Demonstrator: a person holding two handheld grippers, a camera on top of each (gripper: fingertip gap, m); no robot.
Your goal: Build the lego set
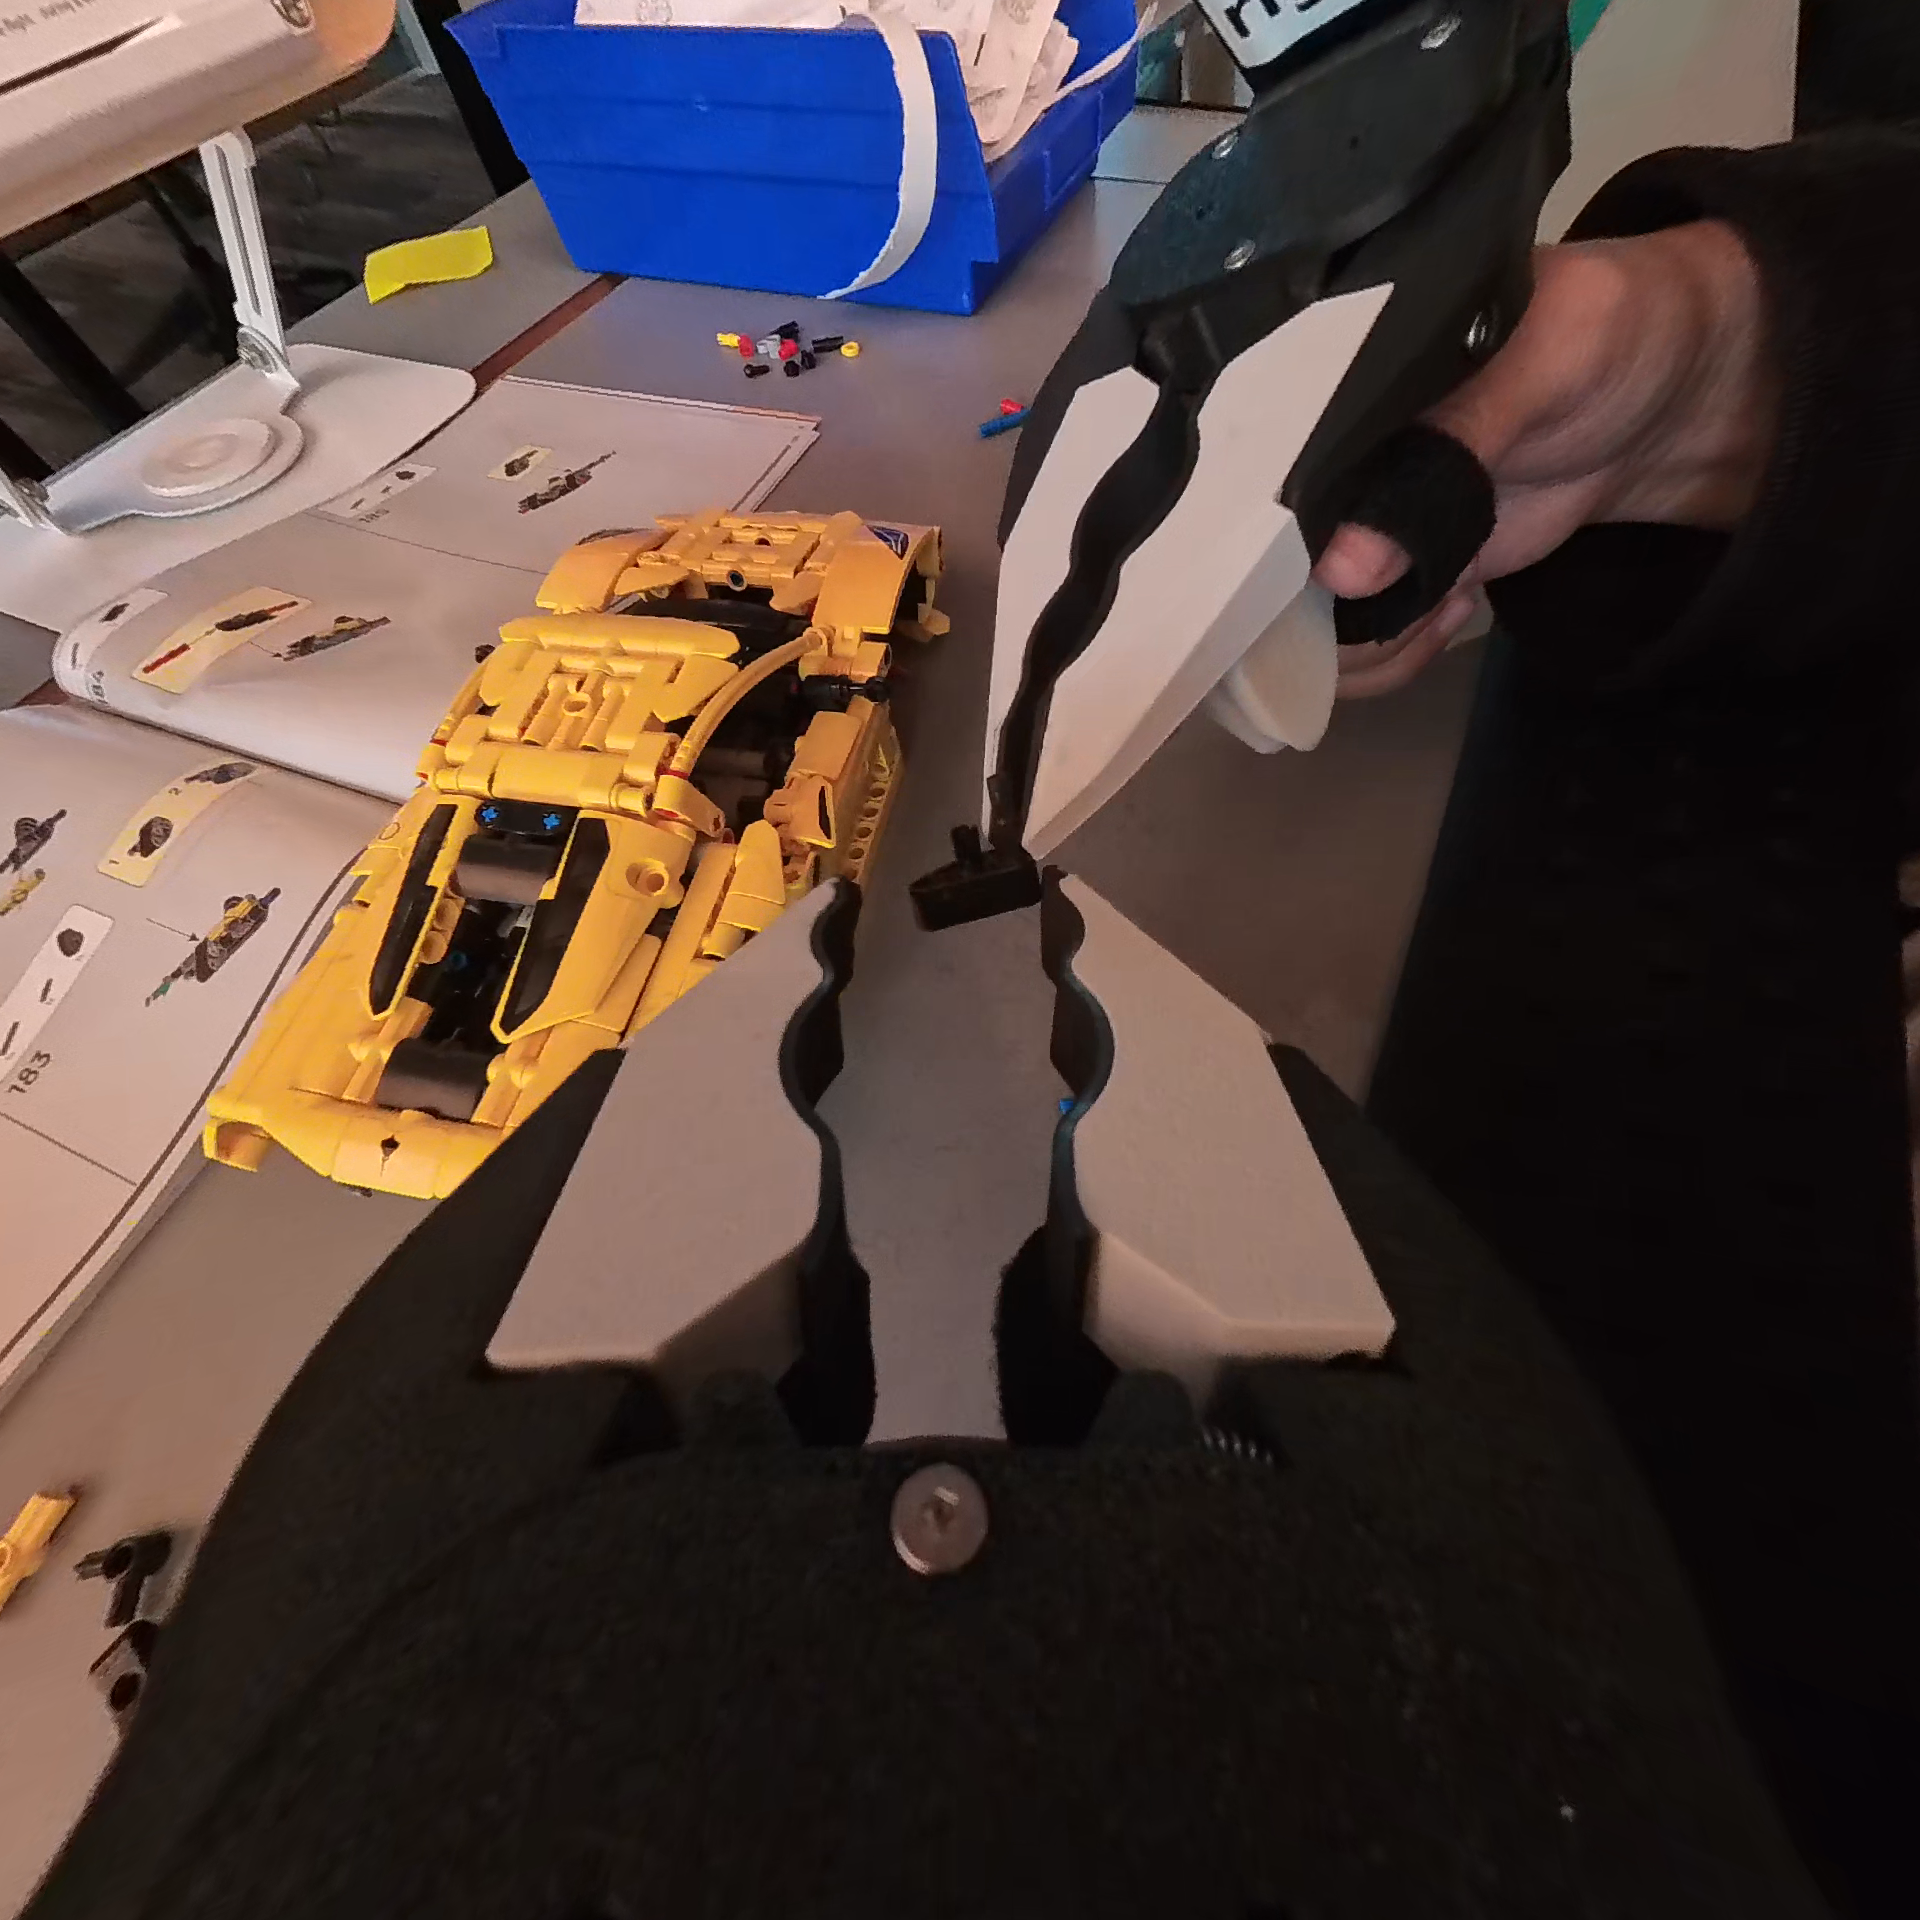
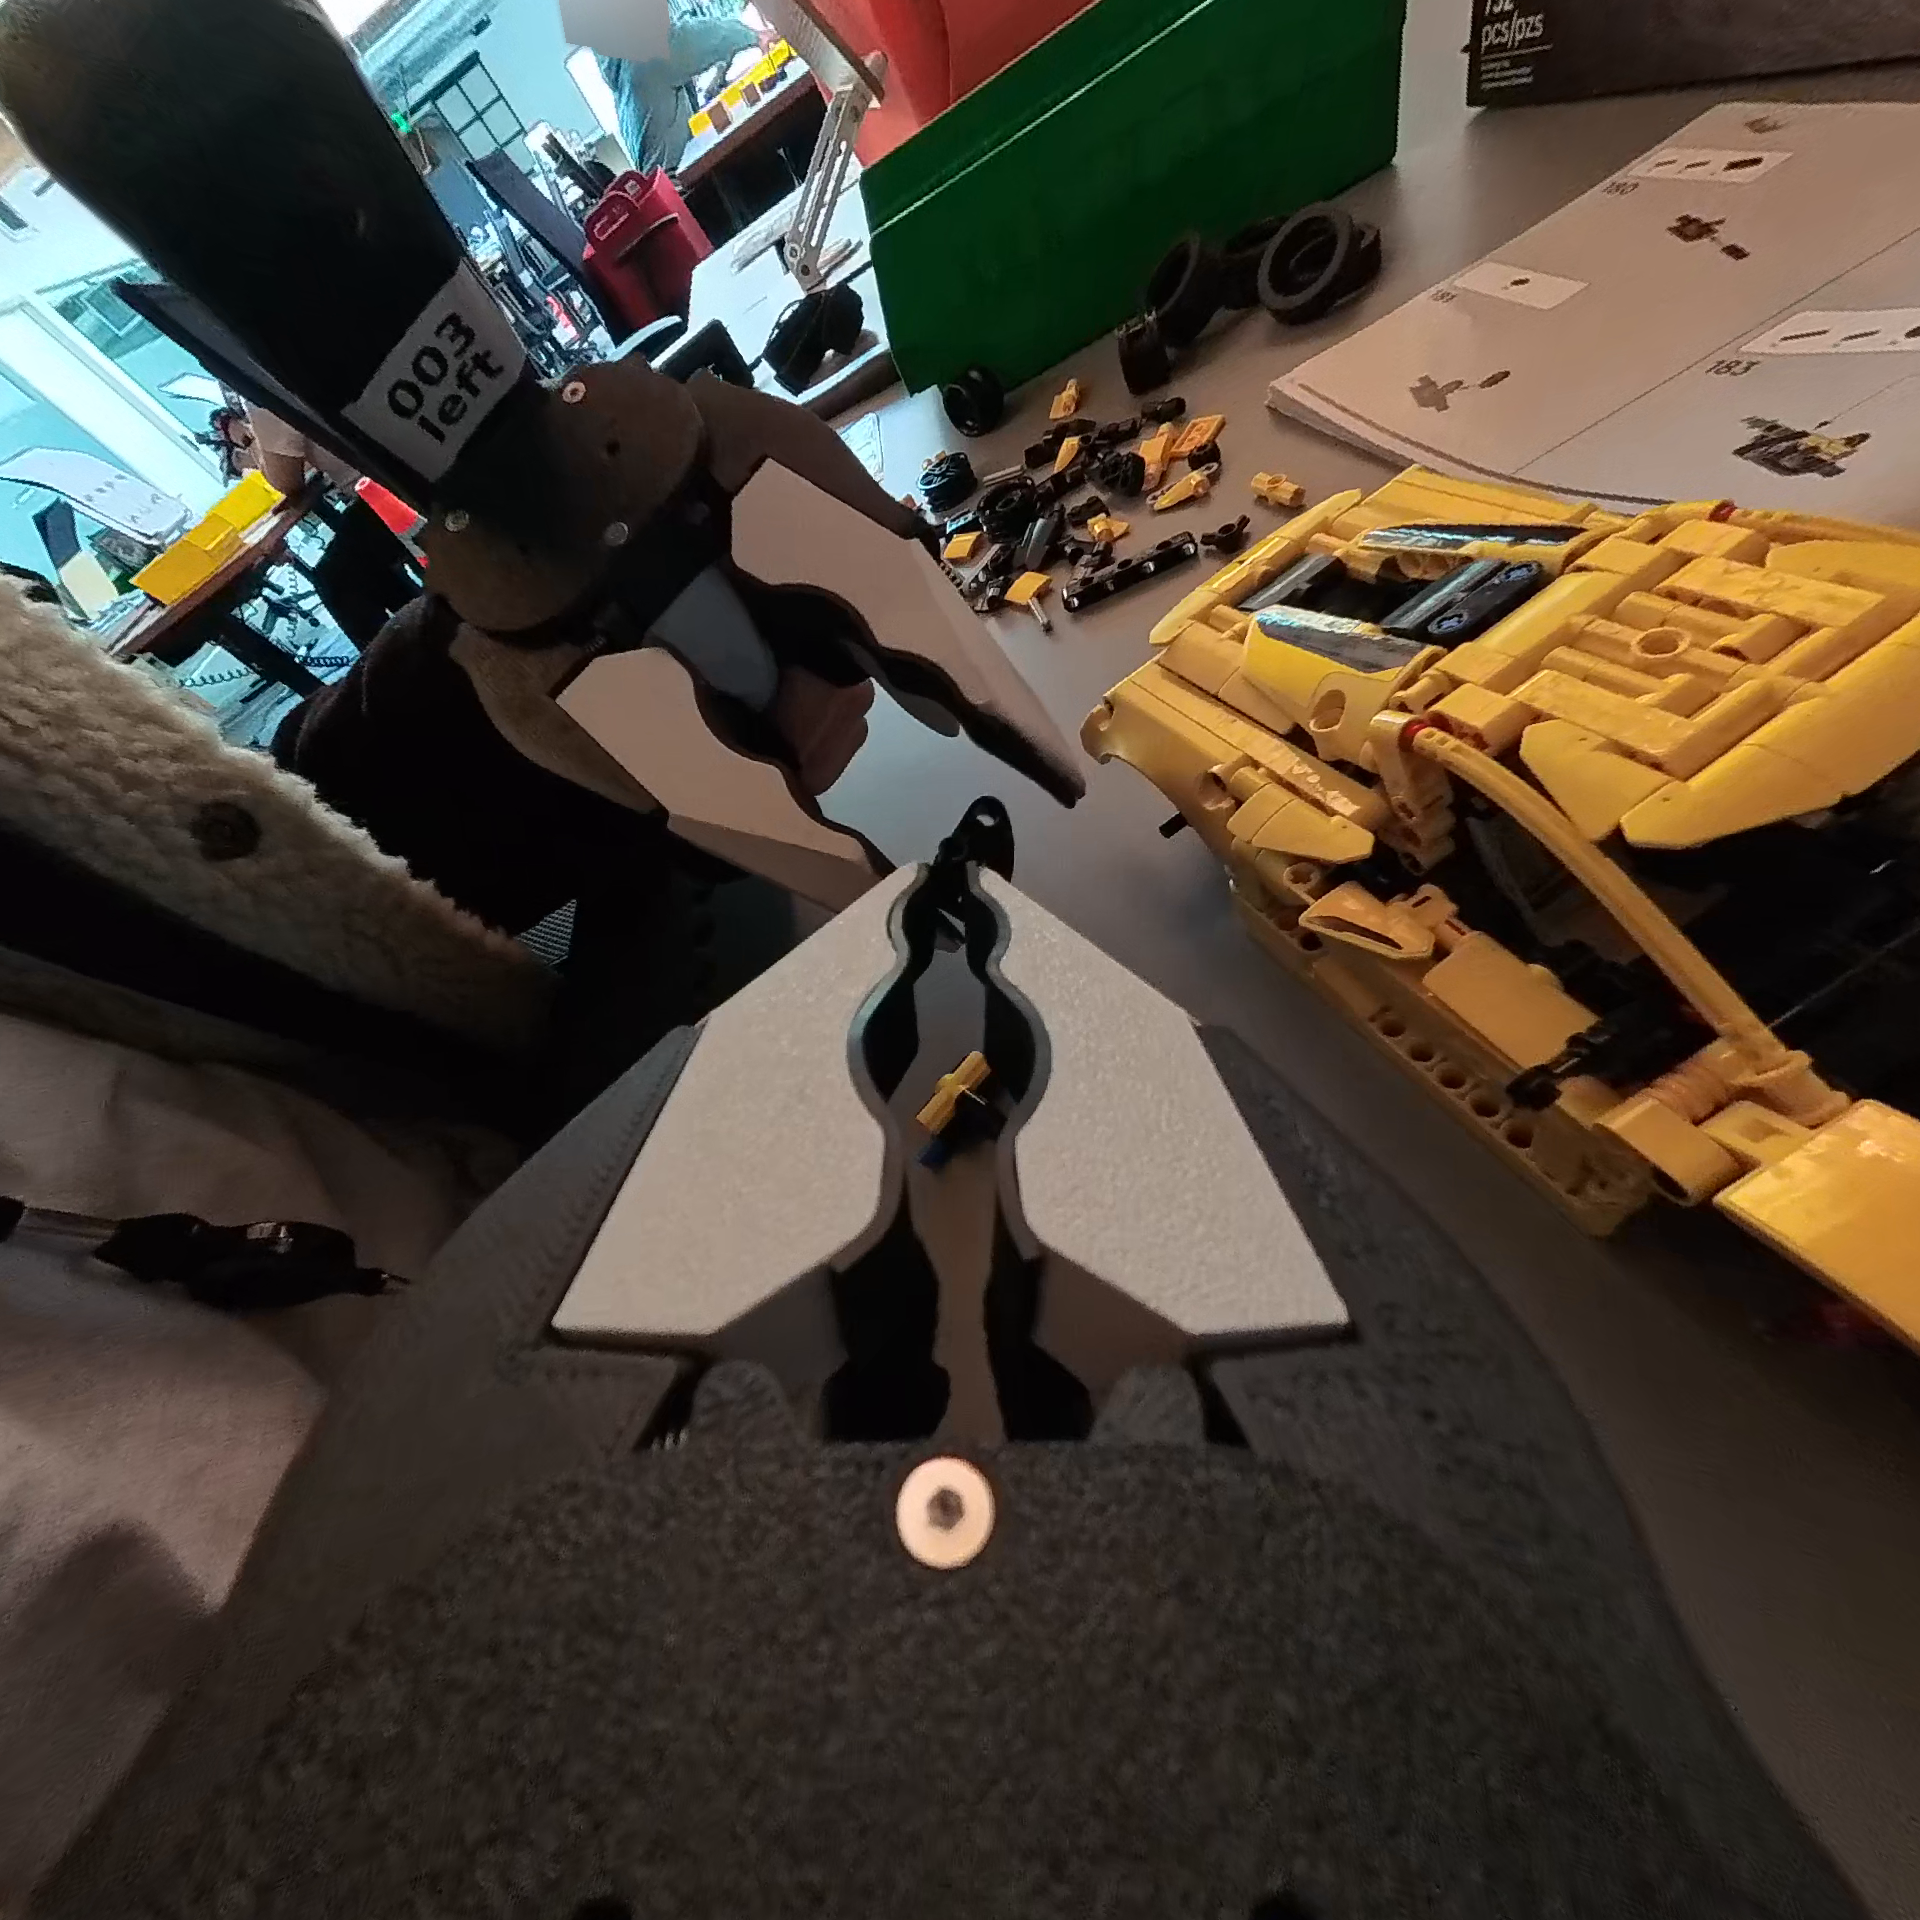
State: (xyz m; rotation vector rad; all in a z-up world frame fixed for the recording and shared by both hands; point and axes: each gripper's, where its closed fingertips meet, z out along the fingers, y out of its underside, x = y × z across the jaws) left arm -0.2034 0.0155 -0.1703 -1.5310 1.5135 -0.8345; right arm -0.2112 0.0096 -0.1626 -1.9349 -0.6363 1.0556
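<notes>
a: what's the right gripper (image 2: 951, 883) doing?

b: its jaws are pinched together on a small black lego connector piece (image 1: 975, 876), held just above the grey counter (image 1: 1247, 935). in the right wrist view the piece (image 2: 977, 836) sticks out past the jaw tips.

a: and the left gripper (image 1: 945, 904)?

b: its jaws stand apart with nothing between them. the black piece sits right at their tips, near the right-hand one. whether it touches that tip, i cannot tell.

a: where's the model?

b: the yellow lego sports car with black panels (image 1: 623, 831) lies on the counter to the left of the left jaws. in the right wrist view the car (image 2: 1538, 831) is to the right of the right jaws, well apart from them.

a: anything under it?

b: open white instruction booklets (image 1: 156, 935) lie beside it, further left of the left jaws. beyond the jaws stands a blue plastic bin (image 1: 790, 156) with paper in it, and a small cluster of red, black and yellow pins (image 1: 784, 348) in front of the bin.

a: other loose parts?

b: ahead of the right jaws, a scatter of black and yellow lego pieces (image 2: 1091, 509), then black rubber tyres (image 2: 1278, 270) against a green box (image 2: 1091, 177). a tiny yellow and blue piece (image 2: 951, 1107) lies on the counter, seen through the gap between the right fingers.
</notes>
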